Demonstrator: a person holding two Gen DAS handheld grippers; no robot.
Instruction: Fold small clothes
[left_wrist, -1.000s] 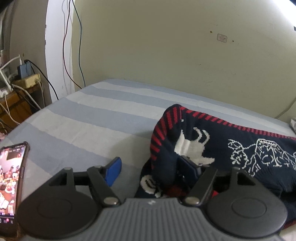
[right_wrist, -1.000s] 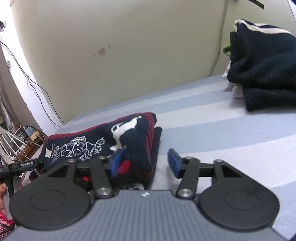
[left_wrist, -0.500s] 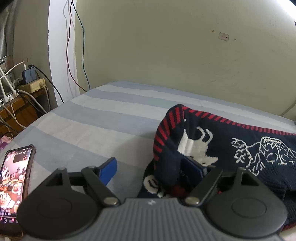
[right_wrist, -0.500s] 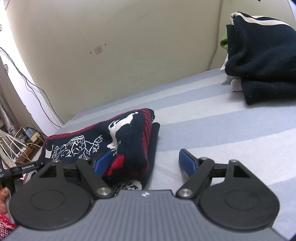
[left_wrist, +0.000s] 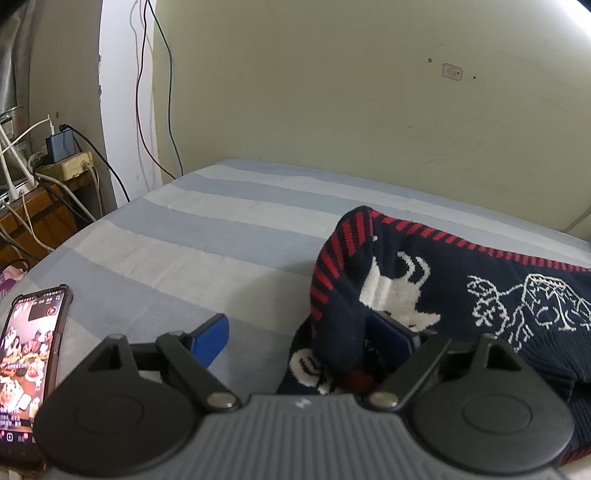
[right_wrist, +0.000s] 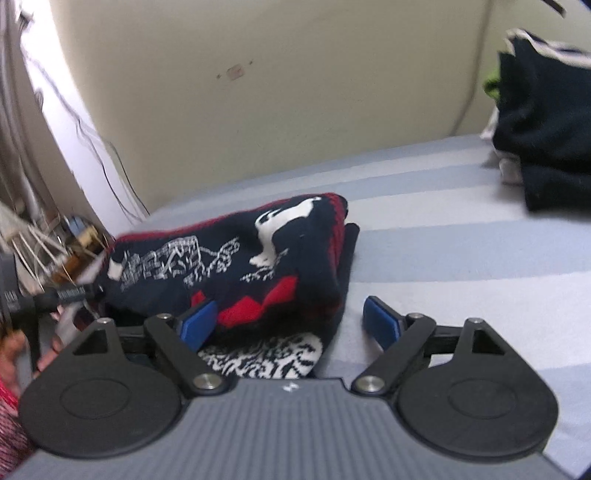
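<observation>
Now, both grippers' fingers spread wide, left gripper (left_wrist: 308, 338) and right gripper (right_wrist: 291, 321) straddling folded sweater (right_wrist: 258, 254) edges

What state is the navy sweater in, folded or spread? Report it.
Folded. The navy sweater lies doubled on the striped bed: its patterned top layer sits over a lower layer whose black-and-white knit pokes out beneath.
</observation>
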